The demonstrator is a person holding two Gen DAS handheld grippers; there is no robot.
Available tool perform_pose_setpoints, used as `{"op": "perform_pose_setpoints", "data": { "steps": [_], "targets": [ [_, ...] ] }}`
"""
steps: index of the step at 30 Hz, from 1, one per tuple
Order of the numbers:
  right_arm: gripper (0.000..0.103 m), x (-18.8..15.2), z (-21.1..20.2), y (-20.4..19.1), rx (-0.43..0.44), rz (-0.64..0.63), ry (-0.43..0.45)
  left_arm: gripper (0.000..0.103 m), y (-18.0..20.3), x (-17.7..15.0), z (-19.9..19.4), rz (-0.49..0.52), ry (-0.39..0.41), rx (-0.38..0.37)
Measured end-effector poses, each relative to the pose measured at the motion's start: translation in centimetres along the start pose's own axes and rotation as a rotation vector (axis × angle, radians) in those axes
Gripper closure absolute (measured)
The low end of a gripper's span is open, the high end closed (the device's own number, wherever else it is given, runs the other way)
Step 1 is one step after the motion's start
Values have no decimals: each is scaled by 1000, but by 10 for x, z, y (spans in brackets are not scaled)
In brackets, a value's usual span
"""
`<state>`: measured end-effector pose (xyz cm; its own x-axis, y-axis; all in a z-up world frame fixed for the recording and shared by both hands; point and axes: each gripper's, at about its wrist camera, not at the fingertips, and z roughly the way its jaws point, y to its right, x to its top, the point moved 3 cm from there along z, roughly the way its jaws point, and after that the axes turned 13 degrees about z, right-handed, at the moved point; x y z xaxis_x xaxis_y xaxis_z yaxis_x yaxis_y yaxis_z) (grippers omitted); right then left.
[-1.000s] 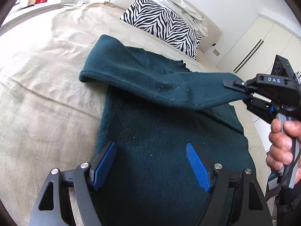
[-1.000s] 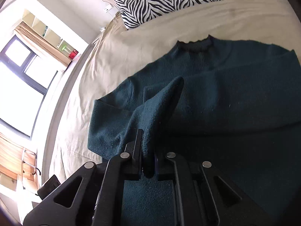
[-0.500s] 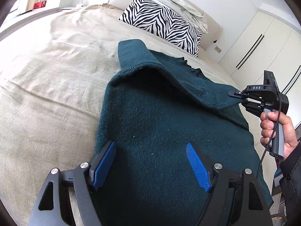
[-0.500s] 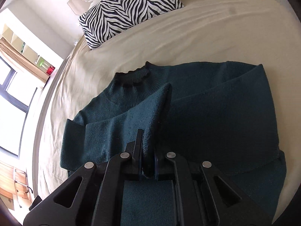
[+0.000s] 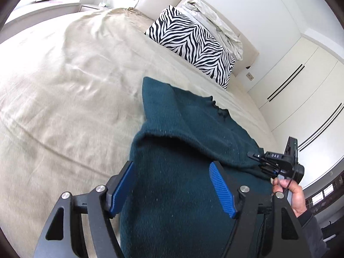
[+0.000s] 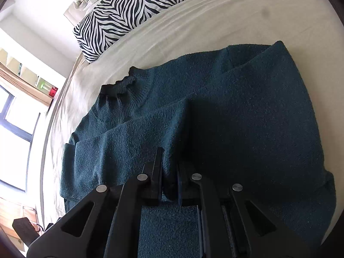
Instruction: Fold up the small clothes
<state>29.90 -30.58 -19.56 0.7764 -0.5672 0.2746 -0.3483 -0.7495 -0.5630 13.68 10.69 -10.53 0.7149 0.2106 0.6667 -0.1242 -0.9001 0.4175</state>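
A dark teal sweater (image 5: 176,193) lies flat on the bed, collar (image 6: 122,86) toward the pillow. My right gripper (image 6: 169,161) is shut on the end of one sleeve (image 6: 133,133), which is drawn across the sweater's body. In the left wrist view that right gripper (image 5: 253,157) sits low at the sweater's right edge, held by a hand (image 5: 294,195). My left gripper (image 5: 171,165) hovers over the lower body of the sweater. Its blue pads (image 5: 221,189) are apart and its jaws are closing, with the fabric lying under and between them but not pinched.
A zebra-striped pillow (image 5: 191,43) and crumpled bedding (image 5: 212,15) sit at the head of the beige bed cover (image 5: 64,96). White wardrobe doors (image 5: 301,86) stand to the right. A window (image 6: 13,118) and shelves are on the far side.
The right gripper has carried the sleeve across the sweater's body and down toward its right edge. The left gripper has risen and pulled back a little, and its pads stand closer together.
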Motion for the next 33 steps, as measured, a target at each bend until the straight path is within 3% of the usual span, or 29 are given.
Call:
{"op": "perform_pose_setpoints", "data": {
  "steps": [4, 8, 9, 11, 16, 19, 20, 21, 23, 24, 25, 26, 27, 28, 30, 33],
  "targets": [
    [94, -3, -3, -2, -10, -22, 17, 40, -11, 40, 2, -13, 55, -11],
    [94, -3, -6, 5, 13, 8, 25, 57, -20, 70, 24, -39, 41, -67],
    [94, -3, -5, 7, 14, 5, 21, 65, -22, 76, 31, -41, 32, -80],
    [94, -1, -2, 10, 22, 8, 13, 69, -25, 87, 49, -51, 2, -104],
    [94, 2, -2, 21, 75, 46, 7, 70, -34, 91, 95, -78, -98, -177],
    [94, 2, -3, 28, 119, 93, -15, 70, -45, 86, 124, -86, -164, -156],
    [93, 2, -4, 31, 135, 116, -24, 73, -51, 84, 133, -102, -188, -163],
    [93, 2, -7, 34, 144, 134, -28, 83, -57, 84, 138, -117, -185, -166],
    [87, 2, -14, 38, 140, 160, -25, 87, -63, 86, 145, -117, -184, -172],
    [83, 2, -21, 40, 133, 168, -8, 87, -64, 88, 146, -110, -184, -180],
    [69, 2, -29, 42, 122, 178, 24, 87, -64, 89, 147, -105, -185, -181],
    [47, 2, -38, 42, 119, 191, 63, 87, -63, 90, 147, -99, -189, -181],
    [41, 2, -48, 40, 138, 204, 103, 85, -62, 92, 146, -93, -189, -179],
    [40, 2, -56, 35, 176, 199, 130, 82, -61, 95, 142, -90, -177, -178],
    [40, 0, -58, 14, 251, 143, 117, 63, -58, 99, 134, -81, -139, -177],
    [40, -6, -37, -20, 290, 56, 32, 59, -58, 99, 137, -68, -147, -161]
  ]
}}
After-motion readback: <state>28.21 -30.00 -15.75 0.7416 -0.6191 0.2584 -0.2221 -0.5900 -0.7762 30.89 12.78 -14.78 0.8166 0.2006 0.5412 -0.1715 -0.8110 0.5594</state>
